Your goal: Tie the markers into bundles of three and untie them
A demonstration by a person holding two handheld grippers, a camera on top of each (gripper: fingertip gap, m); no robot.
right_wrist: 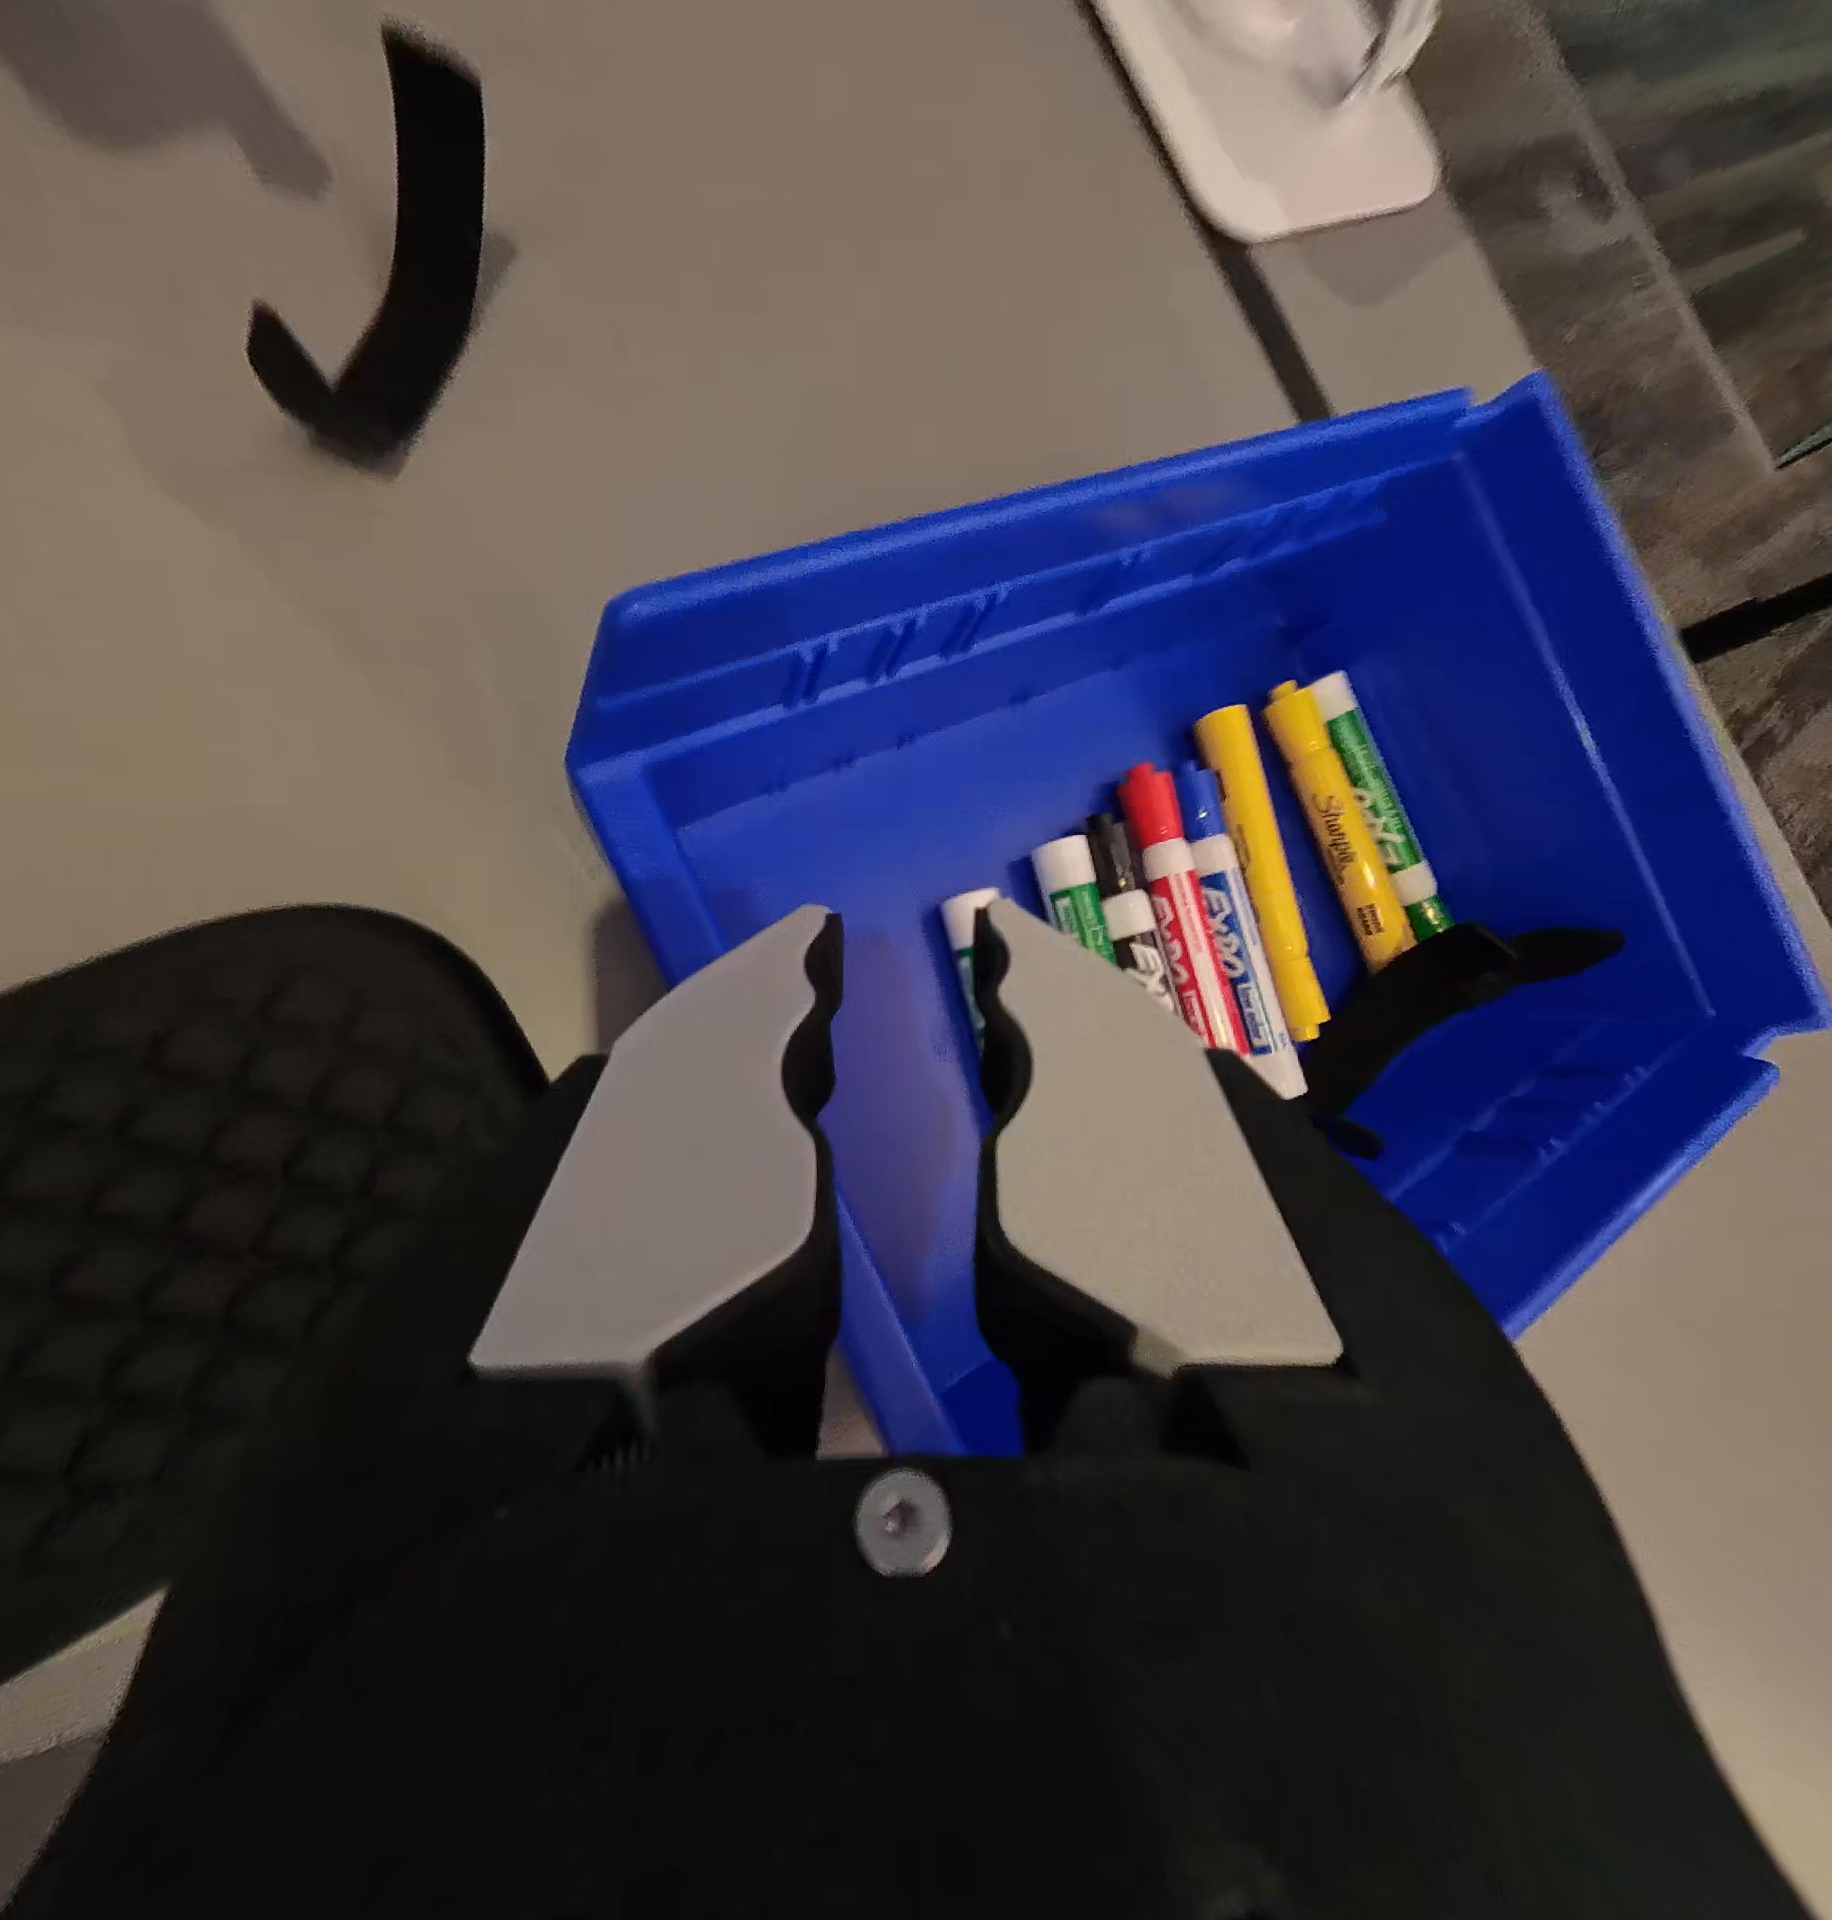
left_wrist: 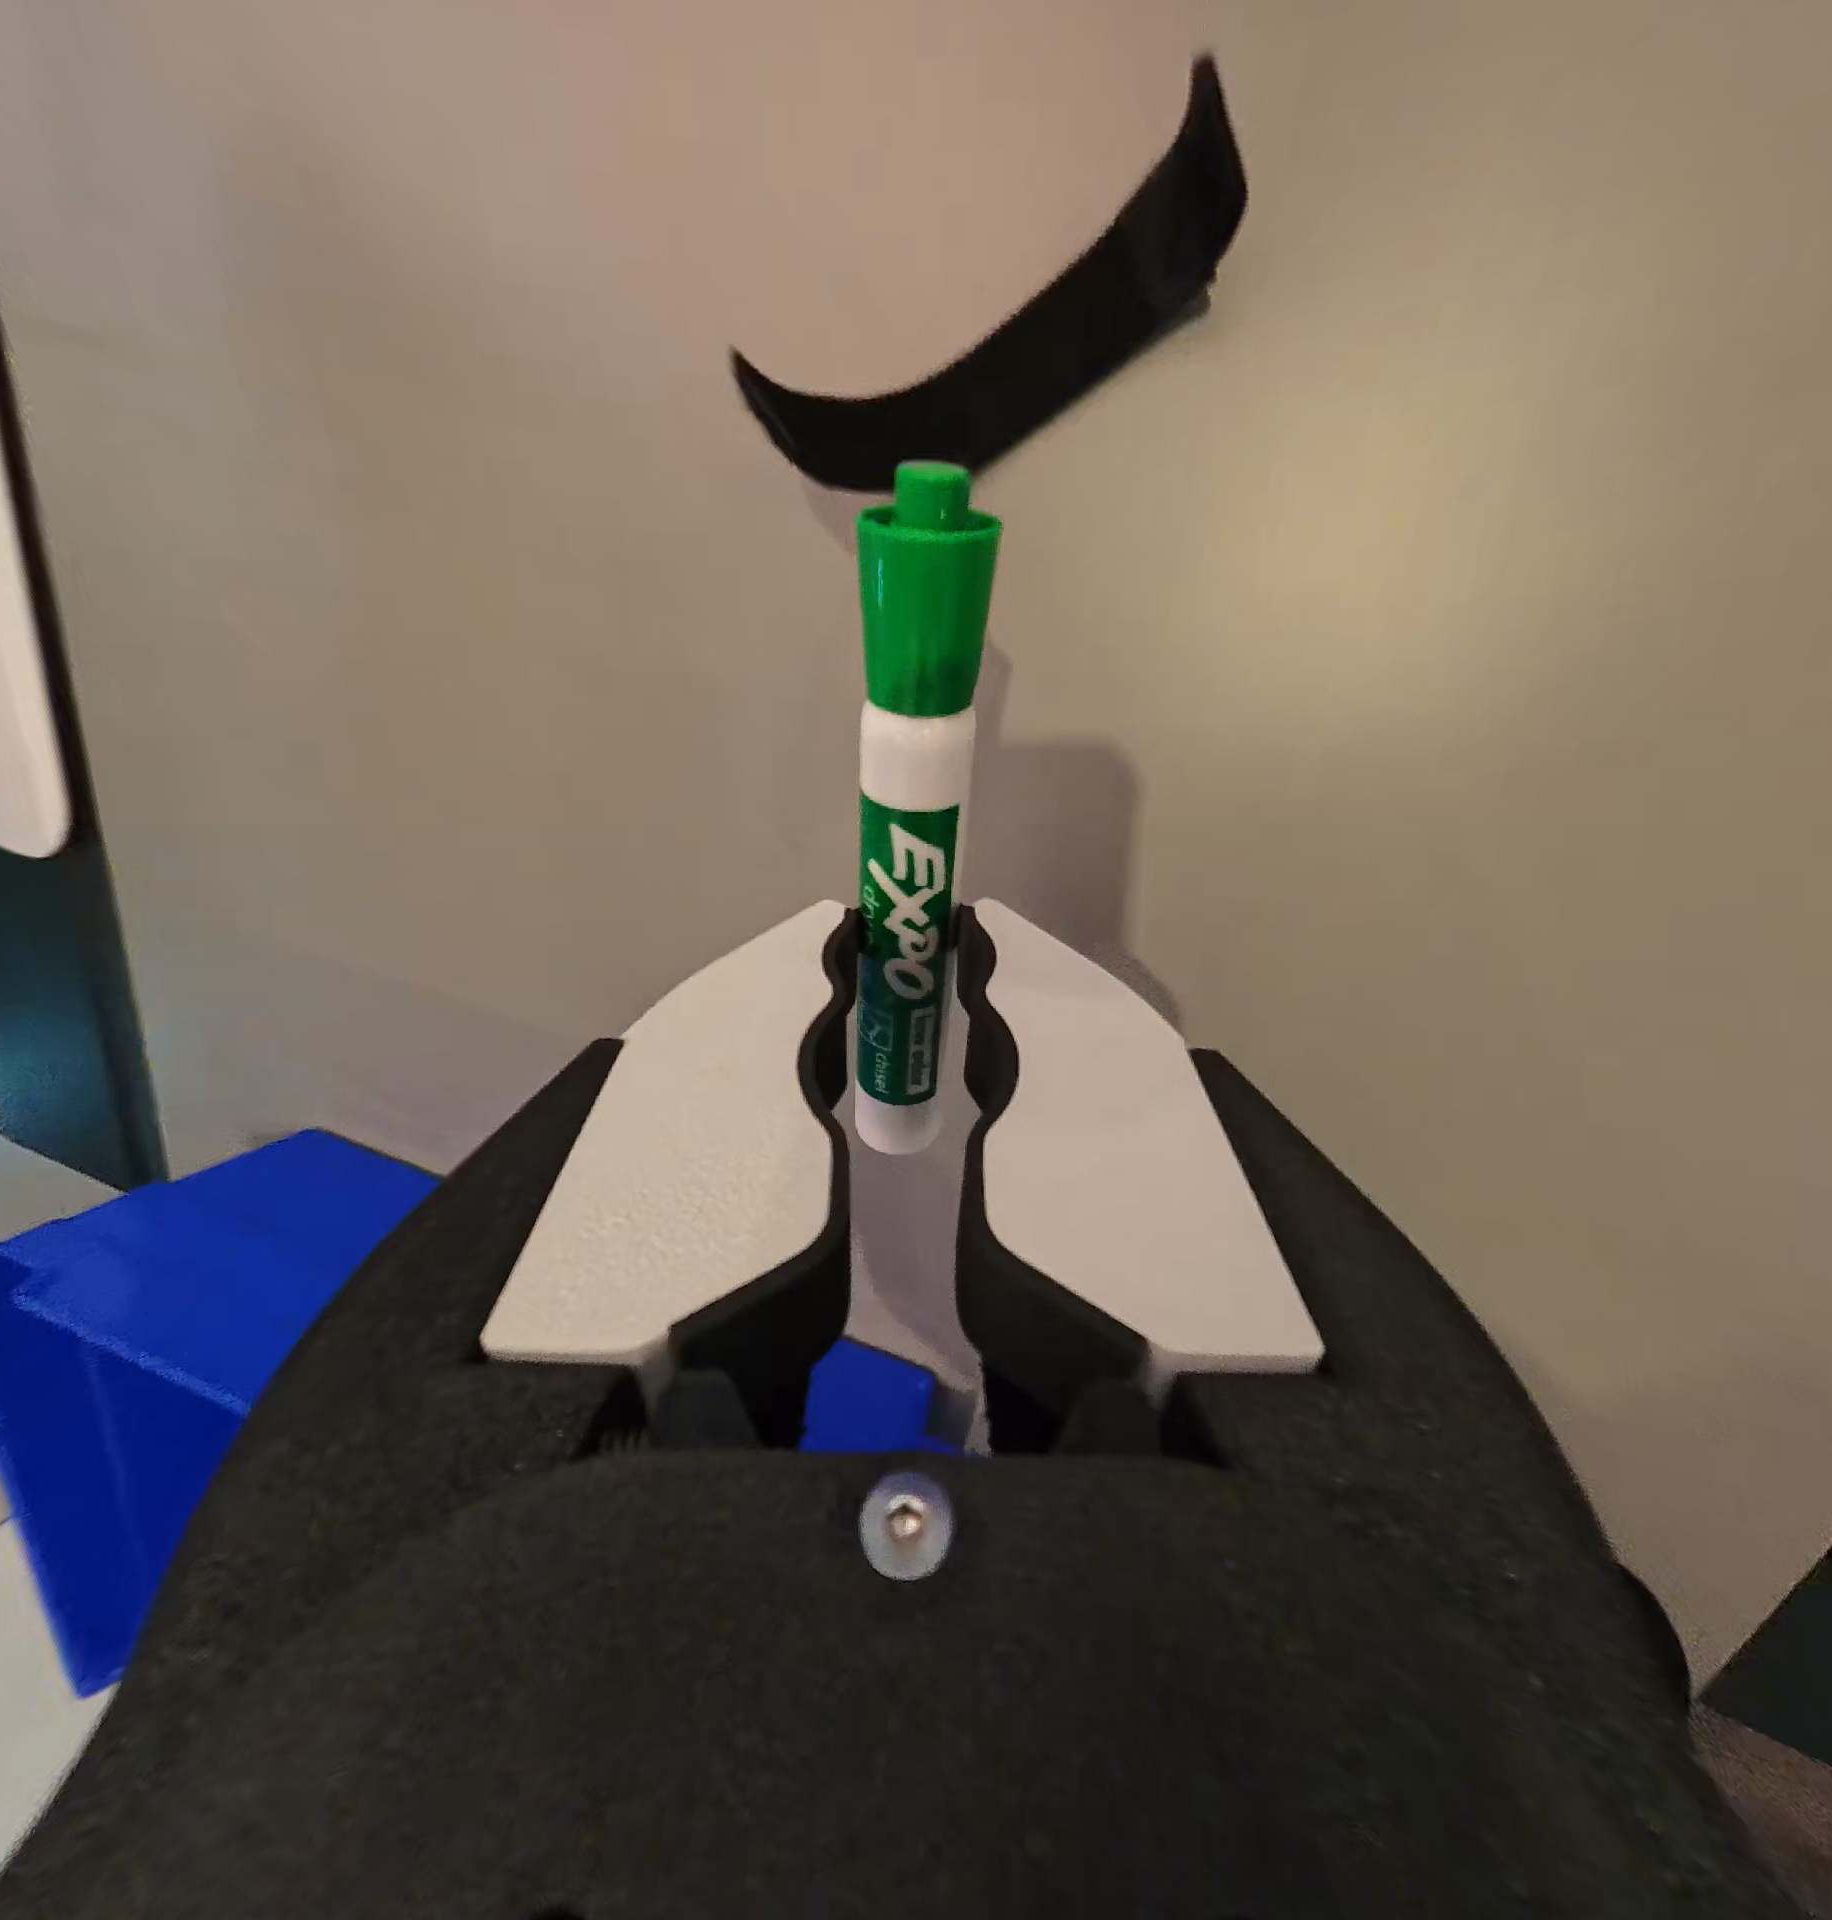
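Green marker (left_wrist: 910,821) sits clamped in your left claw (left_wrist: 907,920), above the desk (left_wrist: 1411,727), long axis along the fingers, cap pointing forward toward the black strap (left_wrist: 1005,343). Grip is near its tail, so it may pivot or slip. Right claw (right_wrist: 907,925) empty, parted over the blue bin (right_wrist: 995,665).

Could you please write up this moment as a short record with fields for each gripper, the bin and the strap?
left gripper: shut on green marker, which points forward along the fingers, cap end away
right gripper: open, nothing between its fingers, poised over blue bin
bin contents: loose markers in green, black, red, blue and yellow, plus a black strap
table: grey, with a second curled black strap lying outside the bin
bundles: none tied in view
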